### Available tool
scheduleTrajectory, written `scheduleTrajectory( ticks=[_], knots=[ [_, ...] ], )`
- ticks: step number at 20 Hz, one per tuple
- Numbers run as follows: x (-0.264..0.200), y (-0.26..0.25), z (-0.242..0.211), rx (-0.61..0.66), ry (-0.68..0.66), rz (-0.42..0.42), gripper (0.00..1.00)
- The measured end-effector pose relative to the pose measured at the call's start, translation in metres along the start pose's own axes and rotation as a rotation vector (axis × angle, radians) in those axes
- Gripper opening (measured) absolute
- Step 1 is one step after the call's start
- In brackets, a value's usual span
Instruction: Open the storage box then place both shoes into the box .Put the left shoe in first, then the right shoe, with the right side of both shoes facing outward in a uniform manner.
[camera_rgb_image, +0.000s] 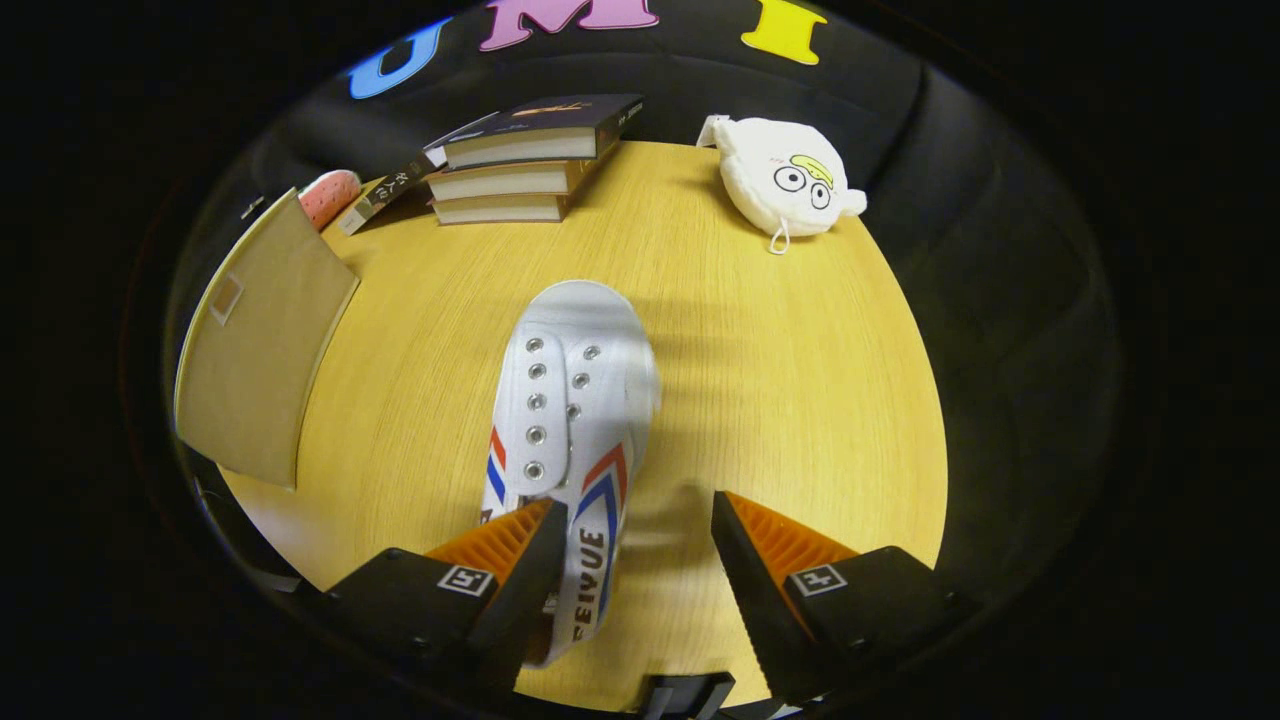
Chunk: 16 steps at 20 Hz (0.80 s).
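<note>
Between the spread hand-held gripper (638, 525) fingers (nearer one side) lies the white shoe (572, 400).

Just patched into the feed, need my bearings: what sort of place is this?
Likely a staged tabletop booth: a round wooden table against black cloth, holding stacked books, a plush toy and a white shoe. The gripper is open, the shoe against one finger.

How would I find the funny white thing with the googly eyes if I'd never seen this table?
Start at the round wooden table and look past the open gripper, whose fingers sit around the heel end of a white sneaker. At the table's far edge, opposite the stack of books, lies the white plush toy. It alone is fluffy, with cartoon eyes and a yellow mark.
</note>
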<state>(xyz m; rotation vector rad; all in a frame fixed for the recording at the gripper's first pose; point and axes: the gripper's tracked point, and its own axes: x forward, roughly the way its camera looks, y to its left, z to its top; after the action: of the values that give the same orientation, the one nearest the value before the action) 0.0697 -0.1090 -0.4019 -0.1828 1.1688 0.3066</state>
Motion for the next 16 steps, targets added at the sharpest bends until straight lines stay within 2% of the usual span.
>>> scheduleTrajectory(
  ticks=[1, 2, 6, 8, 9, 11, 14, 16],
  knots=[
    [0.001, 0.008, -0.001, 0.021, 0.002, 0.037, 0.87],
    [0.002, 0.018, -0.003, 0.044, 0.007, 0.079, 0.78],
    [0.002, 0.016, -0.002, 0.135, 0.018, 0.095, 0.34],
    [0.002, 0.012, -0.001, 0.181, 0.014, 0.091, 0.24],
    [0.003, 0.012, -0.001, 0.200, 0.012, 0.094, 0.12],
    [-0.002, 0.016, -0.002, 0.251, 0.012, 0.118, 0.06],
    [-0.019, 0.031, 0.000, 0.340, 0.006, 0.171, 0.06],
    [-0.031, 0.034, 0.004, 0.351, -0.020, 0.173, 0.06]
  ],
)
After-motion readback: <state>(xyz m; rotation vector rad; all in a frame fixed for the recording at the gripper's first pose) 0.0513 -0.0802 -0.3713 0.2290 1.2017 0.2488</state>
